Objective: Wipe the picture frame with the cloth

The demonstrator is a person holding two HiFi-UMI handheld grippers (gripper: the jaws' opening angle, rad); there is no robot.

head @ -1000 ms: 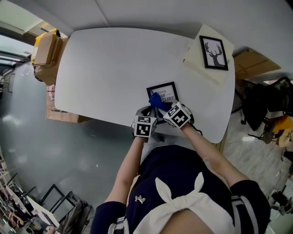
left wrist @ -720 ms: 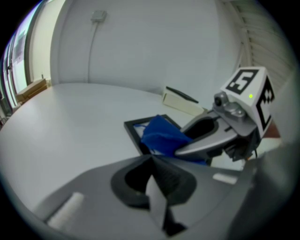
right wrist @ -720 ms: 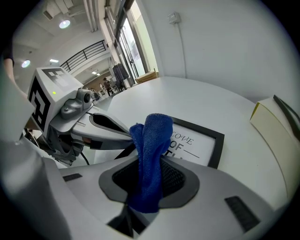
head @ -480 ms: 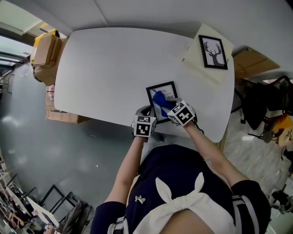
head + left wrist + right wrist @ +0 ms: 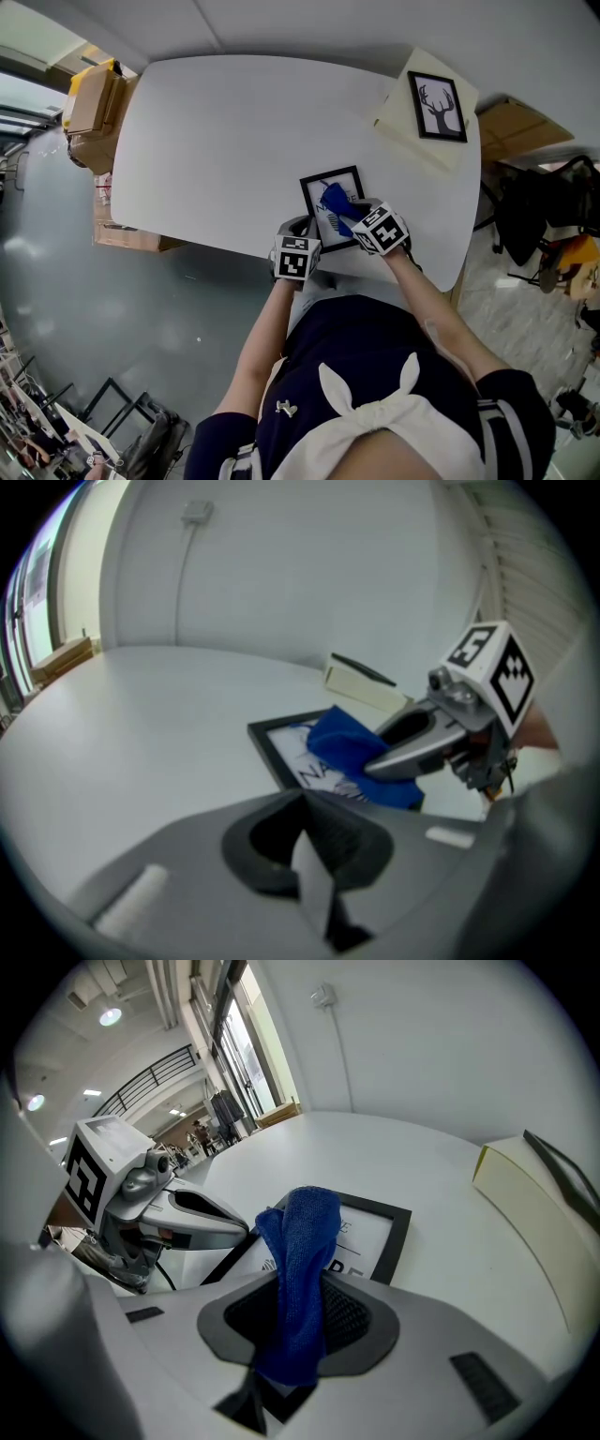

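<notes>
Right tongs [image 5: 351, 217], clamped on the blue cloth [image 5: 302, 1241], have slid rightward across the picture frame [image 5: 316, 190] at centre, wiping apparently under way; left tongs [image 5: 309, 850] sit closed, empty.

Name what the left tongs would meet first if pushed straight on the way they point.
Probably the picture frame, whose near edge lies just beyond the left tongs; depth is unclear.
</notes>
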